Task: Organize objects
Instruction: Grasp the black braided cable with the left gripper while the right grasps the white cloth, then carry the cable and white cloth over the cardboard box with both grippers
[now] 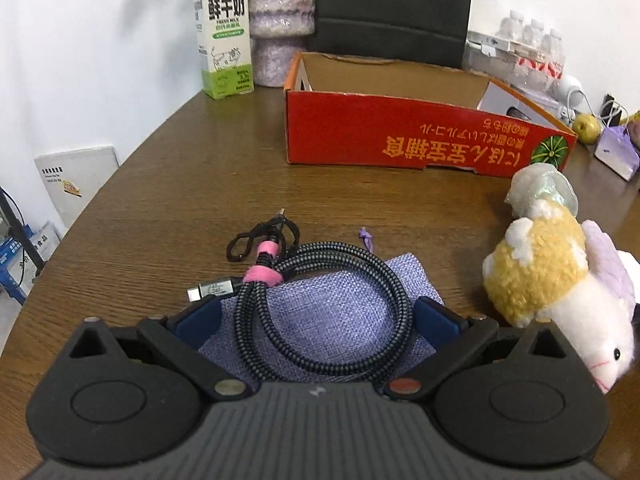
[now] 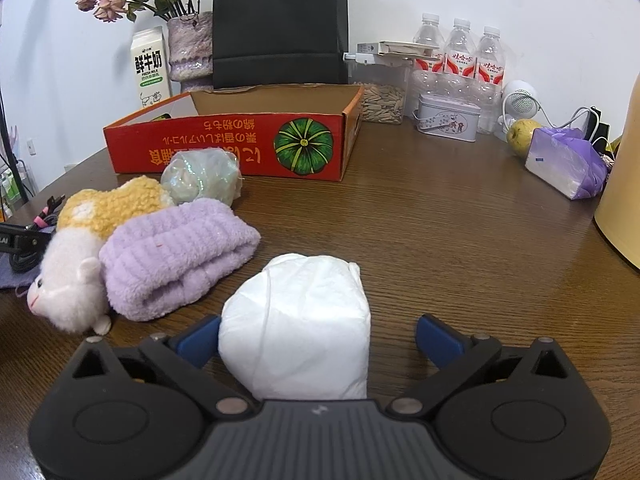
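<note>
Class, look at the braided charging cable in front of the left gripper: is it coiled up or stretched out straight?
Coiled. The braided cable lies in a loop on the purple pouch, bound by a pink strap, plug ends sticking out beside it.

hidden: red box (image 2: 224,152) interior | cut off: yellow container (image 2: 624,184)

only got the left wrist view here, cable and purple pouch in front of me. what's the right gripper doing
Observer: The right gripper is open around a white wrapped bundle; its right pad stands clear of it.
Operator: anything past the plush toy on that side
Observer: A folded lilac fleece cloth lies against the plush toy.
Operator: is the far end of the red box closed
Observer: Yes, the red box has a pumpkin picture on its front at that end, and a closed orange end wall.
</note>
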Motion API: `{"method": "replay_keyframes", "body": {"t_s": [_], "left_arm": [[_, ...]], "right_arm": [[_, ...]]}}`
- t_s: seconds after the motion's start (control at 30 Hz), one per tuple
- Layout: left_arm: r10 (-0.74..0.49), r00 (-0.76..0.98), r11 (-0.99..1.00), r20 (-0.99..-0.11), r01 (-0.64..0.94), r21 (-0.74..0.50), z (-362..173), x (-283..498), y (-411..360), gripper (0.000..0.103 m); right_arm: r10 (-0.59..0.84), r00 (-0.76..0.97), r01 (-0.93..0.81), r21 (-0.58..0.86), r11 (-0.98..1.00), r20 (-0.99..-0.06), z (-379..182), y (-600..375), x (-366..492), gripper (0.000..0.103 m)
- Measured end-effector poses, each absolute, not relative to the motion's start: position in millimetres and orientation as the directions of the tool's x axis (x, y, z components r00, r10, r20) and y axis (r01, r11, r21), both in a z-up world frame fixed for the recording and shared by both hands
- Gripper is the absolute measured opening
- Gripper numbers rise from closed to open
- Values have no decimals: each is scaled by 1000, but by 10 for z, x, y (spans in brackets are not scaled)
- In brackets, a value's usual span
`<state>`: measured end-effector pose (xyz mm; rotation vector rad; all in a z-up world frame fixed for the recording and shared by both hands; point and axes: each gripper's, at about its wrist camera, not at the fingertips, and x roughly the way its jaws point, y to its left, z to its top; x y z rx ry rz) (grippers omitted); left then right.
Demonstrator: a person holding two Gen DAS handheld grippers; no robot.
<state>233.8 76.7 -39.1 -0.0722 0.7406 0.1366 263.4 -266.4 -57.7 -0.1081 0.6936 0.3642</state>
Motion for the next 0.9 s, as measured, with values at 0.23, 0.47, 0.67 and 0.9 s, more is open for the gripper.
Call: {"method": "replay_keyframes", "body": {"t_s": [0.23,0.47,0.67,0.9], "left_arm": [[115,769,984,-629,-176,-35,-372,2250,729,91],[141,815,983,-561,-182,-18,-290,2114,682,91],[134,834,984,-536,-177,-30,-261,2012,661,91],[121,848,986,-516,-161,-34,-243,1910,574,91]], "right_arm": [[307,703,-381,25,924,-641,-579,-2652,2631,103],[307,734,-344,59,937,-606,-540,-2722,2569,74],[297,757,-336,43,941,-581,-508,-2693,2457,70],[299,776,-339,32,940,-556,-468,-2628,2306,67]]}}
